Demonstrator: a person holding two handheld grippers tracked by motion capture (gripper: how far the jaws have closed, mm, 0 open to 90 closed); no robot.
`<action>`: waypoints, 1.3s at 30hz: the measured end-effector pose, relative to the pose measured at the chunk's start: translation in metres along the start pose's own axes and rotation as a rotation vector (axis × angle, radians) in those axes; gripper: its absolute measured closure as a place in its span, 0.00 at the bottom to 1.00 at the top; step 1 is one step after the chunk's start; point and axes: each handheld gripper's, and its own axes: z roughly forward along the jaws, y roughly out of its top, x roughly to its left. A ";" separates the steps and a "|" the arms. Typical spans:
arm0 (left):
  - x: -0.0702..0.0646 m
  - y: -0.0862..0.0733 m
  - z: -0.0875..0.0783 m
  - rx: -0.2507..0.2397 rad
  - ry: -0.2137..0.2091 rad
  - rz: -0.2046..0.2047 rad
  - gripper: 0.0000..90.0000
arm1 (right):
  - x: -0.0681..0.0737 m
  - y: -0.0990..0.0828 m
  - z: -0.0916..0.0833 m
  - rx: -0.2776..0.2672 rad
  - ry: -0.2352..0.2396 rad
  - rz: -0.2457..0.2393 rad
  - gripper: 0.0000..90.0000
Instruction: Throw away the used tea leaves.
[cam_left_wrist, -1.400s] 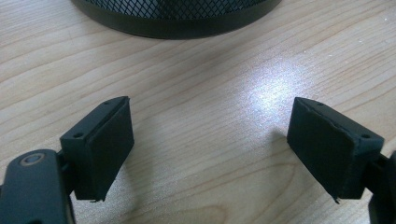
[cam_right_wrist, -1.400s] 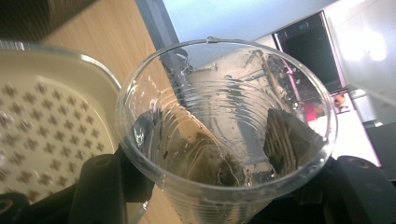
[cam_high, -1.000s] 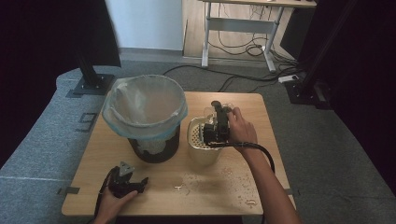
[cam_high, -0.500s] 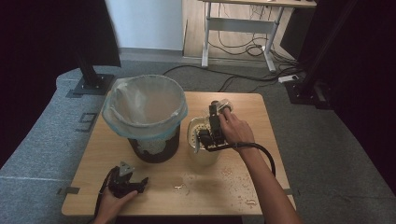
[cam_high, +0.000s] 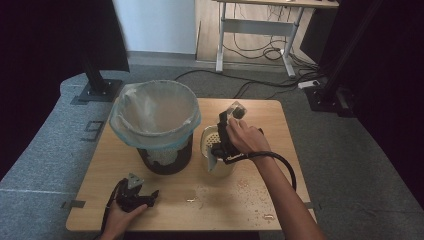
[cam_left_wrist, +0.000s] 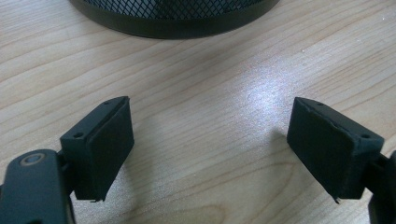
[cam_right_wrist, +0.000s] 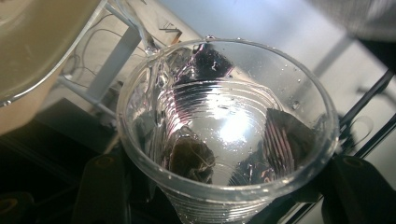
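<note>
A clear plastic cup (cam_right_wrist: 229, 126) is clamped between the jaws of my right gripper (cam_right_wrist: 229, 198), its mouth turned toward the camera. A wet brown tea bag (cam_right_wrist: 191, 159) clings inside it. In the high view the right gripper (cam_high: 231, 120) holds the cup (cam_high: 236, 110) just above the far rim of a cream strainer pot (cam_high: 212, 145) at the table's middle. My left gripper (cam_high: 149, 196) rests low on the wooden table (cam_high: 280, 125) near the front left edge. Its two pads (cam_left_wrist: 105, 144) stand wide apart over bare wood, open, with nothing between them.
A black mesh bin (cam_high: 165, 160) with a pale plastic liner (cam_high: 152, 107) stands left of the pot; its base (cam_left_wrist: 173, 18) lies just ahead of the left gripper. Small spills and crumbs (cam_high: 245, 186) dot the table's front right. A desk frame (cam_high: 255, 30) stands beyond.
The right hand has turned and raised the cup a little above the strainer pot, toward its far rim. The left gripper has stayed where it was.
</note>
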 end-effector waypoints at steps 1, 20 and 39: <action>0.000 0.000 0.000 0.000 0.000 0.000 0.16 | 0.000 0.003 -0.001 -0.016 -0.010 -0.048 0.44; 0.000 0.000 0.000 0.000 -0.001 0.000 0.16 | 0.000 0.018 -0.003 0.012 -0.071 -0.157 0.45; 0.000 0.000 0.000 -0.001 0.001 -0.001 0.16 | -0.010 -0.042 0.000 -0.278 0.523 1.634 0.44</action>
